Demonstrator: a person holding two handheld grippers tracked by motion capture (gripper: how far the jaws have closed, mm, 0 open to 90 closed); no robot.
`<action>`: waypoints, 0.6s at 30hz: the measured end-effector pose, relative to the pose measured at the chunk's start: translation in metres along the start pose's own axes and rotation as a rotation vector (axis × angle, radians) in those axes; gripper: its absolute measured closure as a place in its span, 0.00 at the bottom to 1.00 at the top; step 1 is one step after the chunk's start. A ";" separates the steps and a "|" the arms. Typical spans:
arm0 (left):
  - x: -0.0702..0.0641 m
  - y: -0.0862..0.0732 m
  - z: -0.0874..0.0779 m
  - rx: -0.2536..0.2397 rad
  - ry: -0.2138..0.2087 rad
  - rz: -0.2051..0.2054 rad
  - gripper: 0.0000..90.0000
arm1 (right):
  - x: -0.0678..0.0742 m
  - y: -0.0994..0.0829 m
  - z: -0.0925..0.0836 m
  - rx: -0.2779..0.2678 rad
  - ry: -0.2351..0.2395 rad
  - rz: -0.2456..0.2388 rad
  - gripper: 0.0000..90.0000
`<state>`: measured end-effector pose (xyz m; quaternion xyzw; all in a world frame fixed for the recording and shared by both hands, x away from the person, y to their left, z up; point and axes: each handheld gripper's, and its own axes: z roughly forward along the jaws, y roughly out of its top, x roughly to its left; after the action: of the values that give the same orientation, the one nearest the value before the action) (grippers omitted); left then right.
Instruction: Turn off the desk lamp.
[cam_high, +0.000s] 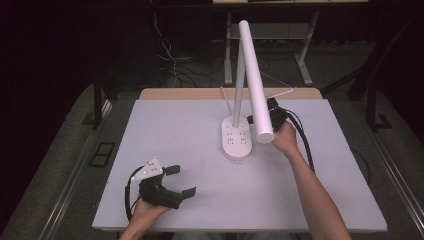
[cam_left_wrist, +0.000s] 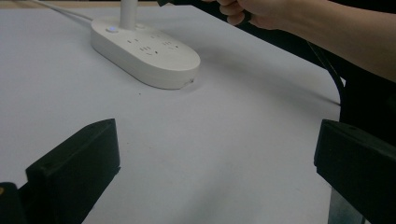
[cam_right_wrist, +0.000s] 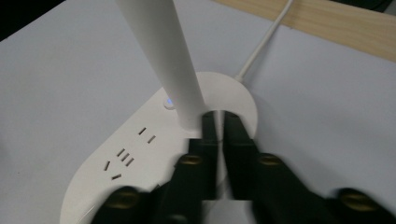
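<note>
Left gripper (cam_high: 180, 181): seen at 7 o'clock on the table in the high view, held low; its jaws are set wide with nothing between them.
Table (cam_high: 175, 125): a pale sheet is laid over it; a wooden edge is seen at 12 o'clock.
Desk lamp base (cam_high: 236, 139): placed just past centre, toward 1 o'clock; an oval white block with socket slots and a small lit button (cam_right_wrist: 168, 102). No brand or writing can be read on it.
Lamp head (cam_high: 256, 80): a long white bar, slanted down toward the near side; the right gripper is partly hidden by it in the high view.
Right gripper (cam_right_wrist: 219, 122): held at 2 o'clock of the base, above its round end; the jaws are parted by a narrow slit, and nothing appears to be gripped, though blur makes this uncertain.
White cord (cam_right_wrist: 264, 39): runs from the base to 12 o'clock.
Beyond the table: desk legs and loose cables on a dark floor.
</note>
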<state>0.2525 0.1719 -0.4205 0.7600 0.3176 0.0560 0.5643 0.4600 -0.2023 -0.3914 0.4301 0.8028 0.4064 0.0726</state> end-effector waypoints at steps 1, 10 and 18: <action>0.000 0.000 0.000 0.000 0.000 0.000 0.00 | -0.001 -0.001 -0.002 0.001 0.003 0.002 0.86; -0.001 0.000 0.002 0.004 -0.004 0.003 0.00 | 0.007 -0.009 -0.027 -0.031 0.014 0.006 0.51; -0.002 0.000 0.003 0.005 -0.006 0.005 0.00 | 0.013 -0.019 -0.048 -0.054 -0.016 0.001 0.12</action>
<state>0.2522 0.1681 -0.4210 0.7622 0.3141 0.0541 0.5634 0.4173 -0.2264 -0.3708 0.4317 0.7907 0.4246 0.0902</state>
